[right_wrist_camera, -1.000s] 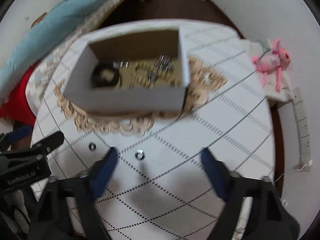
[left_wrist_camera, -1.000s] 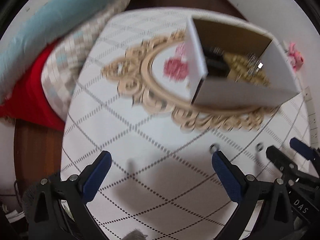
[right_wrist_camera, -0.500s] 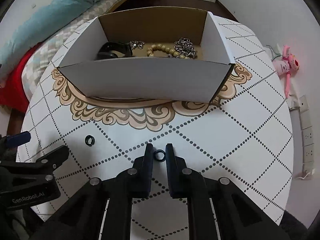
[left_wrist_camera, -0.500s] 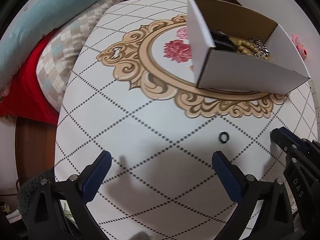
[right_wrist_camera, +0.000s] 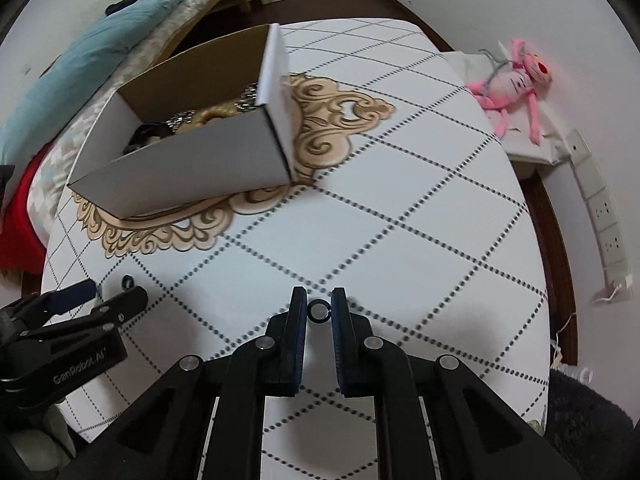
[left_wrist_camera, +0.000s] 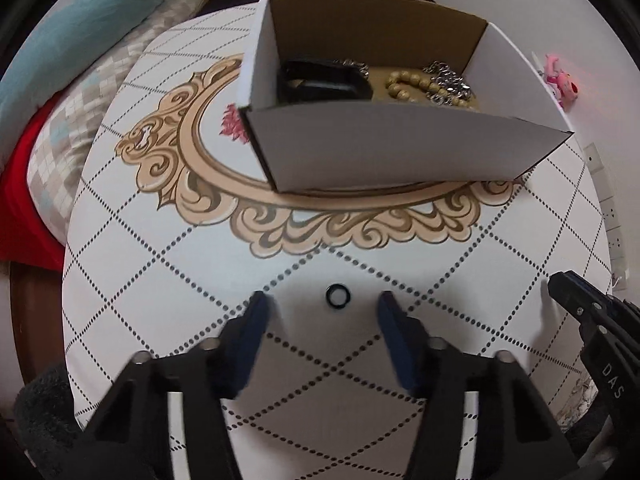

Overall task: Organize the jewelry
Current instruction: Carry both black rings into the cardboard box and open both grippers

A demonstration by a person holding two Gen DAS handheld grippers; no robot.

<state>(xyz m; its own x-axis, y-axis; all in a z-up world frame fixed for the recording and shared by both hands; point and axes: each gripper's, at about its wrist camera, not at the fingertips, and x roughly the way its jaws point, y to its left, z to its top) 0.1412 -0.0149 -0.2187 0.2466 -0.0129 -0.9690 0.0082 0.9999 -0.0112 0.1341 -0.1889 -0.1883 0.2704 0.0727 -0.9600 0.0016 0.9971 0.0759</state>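
Observation:
A small black ring (left_wrist_camera: 337, 295) lies on the white patterned table (left_wrist_camera: 160, 280), between the blue pads of my left gripper (left_wrist_camera: 322, 306), which is open around it without touching. My right gripper (right_wrist_camera: 319, 309) is shut on a second black ring (right_wrist_camera: 319, 310), held just above the table. The first ring also shows in the right wrist view (right_wrist_camera: 127, 280) beside the left gripper's fingertips (right_wrist_camera: 86, 288). An open white cardboard box (left_wrist_camera: 400, 148) stands behind on the table; it holds a black band (left_wrist_camera: 320, 82), a wooden bead bracelet (left_wrist_camera: 416, 84) and silver chains (left_wrist_camera: 448, 76).
The right gripper's body (left_wrist_camera: 600, 332) shows at the right edge of the left wrist view. A pink plush toy (right_wrist_camera: 516, 84) lies on a side stand right of the table. A bed with a teal blanket (right_wrist_camera: 80, 52) and red cloth (left_wrist_camera: 24, 184) is on the left.
My left gripper has moved up to the loose ring and narrowed around it. My right gripper, shut on its ring, has lifted and swung right, away from the box.

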